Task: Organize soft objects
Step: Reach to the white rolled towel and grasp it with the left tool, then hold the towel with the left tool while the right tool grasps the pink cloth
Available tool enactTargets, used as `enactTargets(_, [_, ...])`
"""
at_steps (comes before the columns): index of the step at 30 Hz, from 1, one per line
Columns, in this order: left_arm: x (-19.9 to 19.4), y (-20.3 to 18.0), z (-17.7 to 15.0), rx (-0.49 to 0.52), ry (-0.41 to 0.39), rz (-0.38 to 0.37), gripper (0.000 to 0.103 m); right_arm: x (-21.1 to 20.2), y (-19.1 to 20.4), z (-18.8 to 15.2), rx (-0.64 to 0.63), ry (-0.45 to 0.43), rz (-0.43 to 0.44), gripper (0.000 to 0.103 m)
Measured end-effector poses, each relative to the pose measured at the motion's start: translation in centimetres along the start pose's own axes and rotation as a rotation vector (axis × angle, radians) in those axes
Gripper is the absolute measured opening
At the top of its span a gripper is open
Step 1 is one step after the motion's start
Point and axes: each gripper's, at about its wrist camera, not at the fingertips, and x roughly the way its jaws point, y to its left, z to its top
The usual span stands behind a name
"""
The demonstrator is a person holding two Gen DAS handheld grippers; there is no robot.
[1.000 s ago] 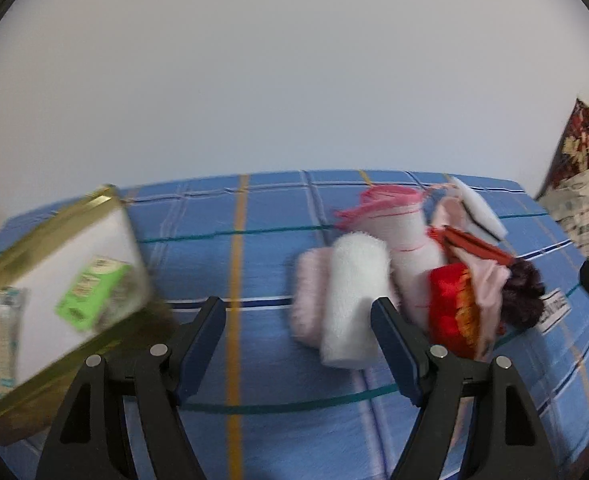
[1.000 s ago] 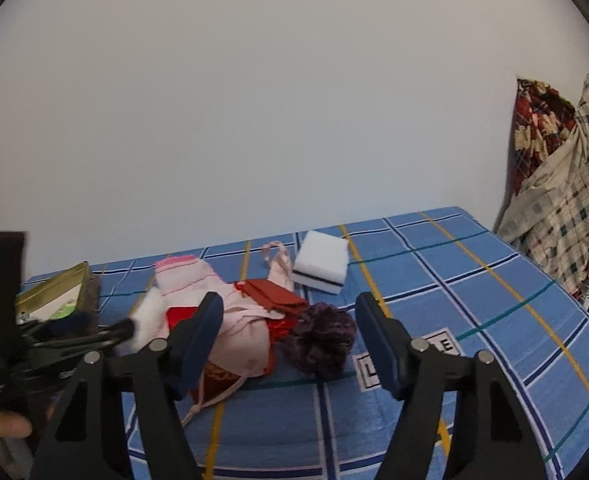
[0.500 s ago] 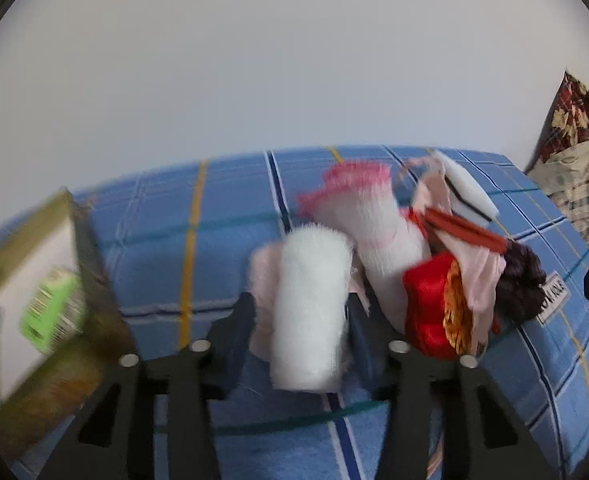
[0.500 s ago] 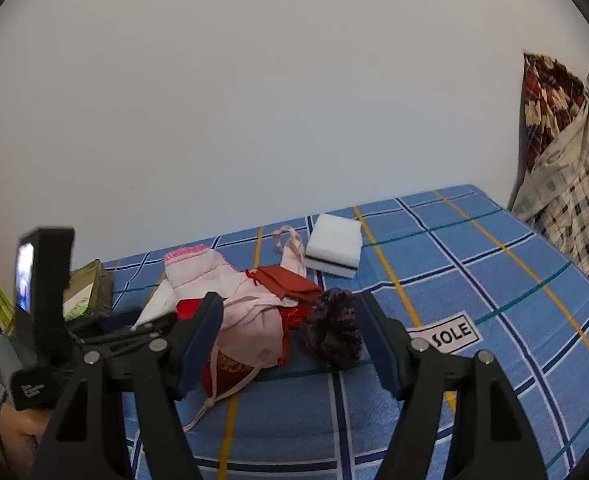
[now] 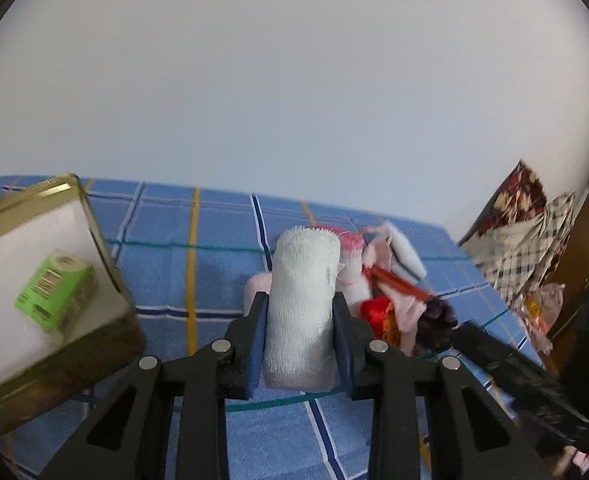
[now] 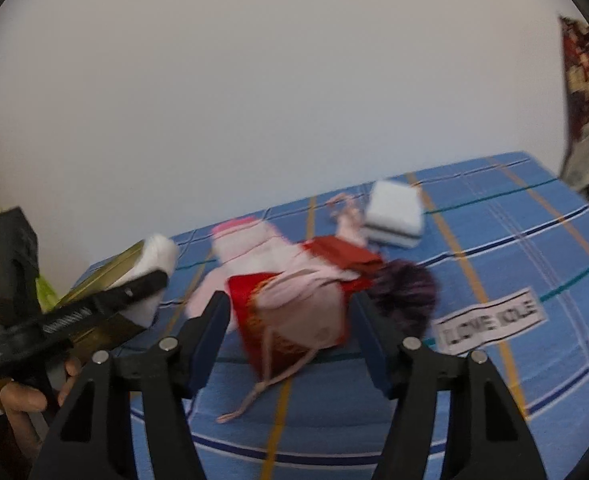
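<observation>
My left gripper (image 5: 299,336) is shut on a white rolled cloth (image 5: 300,300) and holds it above the blue checked cloth; the roll also shows in the right wrist view (image 6: 156,264). A heap of soft things lies behind it: a pink-topped white sock (image 6: 246,244), a red and pink drawstring pouch (image 6: 294,312), a dark purple scrunchie (image 6: 406,292) and a white sponge block (image 6: 394,214). My right gripper (image 6: 290,340) is open, its fingers on either side of the pouch.
A gold tin (image 5: 50,280) with a white lining holds a green packet (image 5: 54,296) at the left. A printed label (image 6: 490,320) lies on the blue checked cloth (image 6: 514,240). Patterned fabrics (image 5: 526,236) hang at the right.
My left gripper closed on the white roll and lifted it off the cloth. My right gripper moved forward and down toward the pouch.
</observation>
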Motion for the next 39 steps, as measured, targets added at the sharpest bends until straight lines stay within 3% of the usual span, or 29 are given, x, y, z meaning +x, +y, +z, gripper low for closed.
enactTargets(5, [-1.6, -0.1, -0.1, 0.067, -0.058, 0.119, 0.033, 3.0, 0.9, 0.2, -0.01, 0.096, -0.001, 0.064])
enactTargets(13, [-0.7, 0.3, 0.2, 0.051, -0.043, 0.133, 0.033, 6.9, -0.7, 0.4, 0.05, 0.223, -0.022, 0.056])
enactTargets(15, [-0.6, 0.2, 0.2, 0.04, -0.034, 0.13, 0.033, 7.3, -1.4, 0.2, 0.087, 0.243, -0.006, 0.045])
enactTargets(17, [-0.8, 0.5, 0.1, 0.029, -0.027, 0.128, 0.033, 7.1, -2.0, 0.1, 0.108, 0.25, 0.005, 0.015])
enactTargets(18, [-0.8, 0.6, 0.1, 0.025, -0.024, 0.126, 0.033, 6.9, -2.3, 0.0, 0.124, 0.251, 0.009, 0.013])
enactTargets(23, [-0.9, 0.9, 0.2, 0.005, -0.032, 0.123, 0.033, 4.0, -3.9, -0.2, 0.251, 0.168, 0.122, 0.006])
enactTargets(27, [-0.9, 1.0, 0.2, 0.01, -0.04, 0.136, 0.033, 1.0, -2.2, 0.6, 0.168, 0.015, 0.15, 0.006])
enactTargets(31, [-1.0, 1.0, 0.2, 0.015, -0.045, 0.141, 0.033, -0.8, -0.7, 0.7, 0.125, -0.061, 0.202, 0.006])
enactTargets(35, [-1.1, 1.1, 0.2, 0.021, -0.05, 0.141, 0.033, -3.2, 0.8, 1.3, 0.036, -0.182, 0.139, 0.006])
enactTargets(39, [-1.3, 1.0, 0.3, 0.029, -0.055, 0.138, 0.033, -4.4, 1.6, 2.4, 0.014, -0.207, 0.147, 0.006])
